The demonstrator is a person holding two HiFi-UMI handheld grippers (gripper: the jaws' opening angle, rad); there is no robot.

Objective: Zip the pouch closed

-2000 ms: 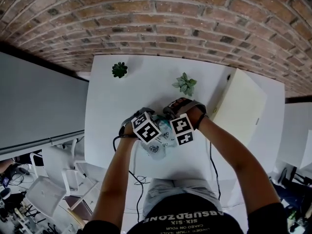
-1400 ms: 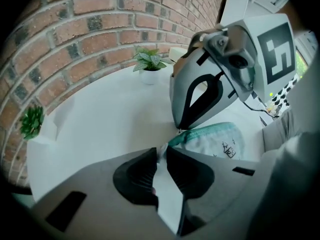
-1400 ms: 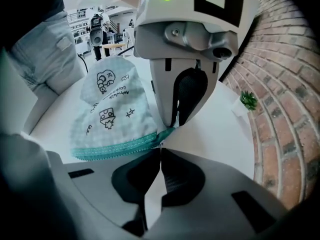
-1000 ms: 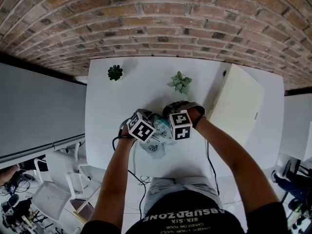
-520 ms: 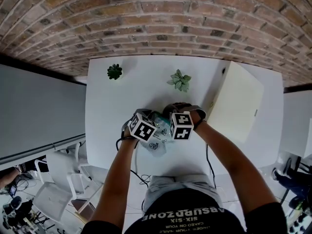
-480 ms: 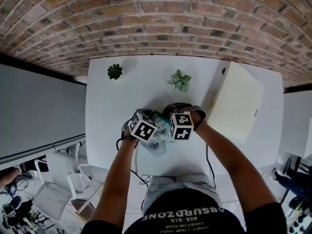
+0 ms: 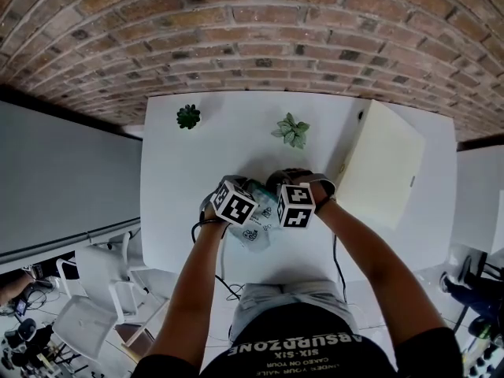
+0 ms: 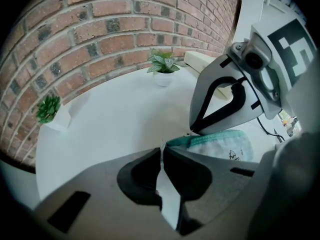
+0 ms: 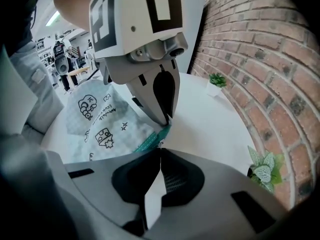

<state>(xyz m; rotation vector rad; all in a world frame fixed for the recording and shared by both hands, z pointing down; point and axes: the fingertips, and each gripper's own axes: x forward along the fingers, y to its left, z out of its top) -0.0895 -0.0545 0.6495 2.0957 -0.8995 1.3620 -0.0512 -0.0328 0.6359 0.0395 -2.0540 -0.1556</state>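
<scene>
currently the pouch (image 7: pixel 253 231) is at the near side of the white table (image 7: pixel 228 144), under the two grippers, which are close together. the left gripper (image 8: pixel 162 148) is clamped on the end of its teal zip edge (image 8: pixel 210 137). the right gripper (image 9: pixel 159 147) is pinched shut on that same edge just beside it; whether it has the zip pull i cannot tell

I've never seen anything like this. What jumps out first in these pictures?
Two hand-held tools topped with black-and-white marker cubes meet at the middle of the white table. The left gripper and the right gripper are each shut on the teal zip edge of a pale, cartoon-printed pouch. Behind them, a dark green plant and a pale-leaved plant stand by a red brick wall.
</scene>
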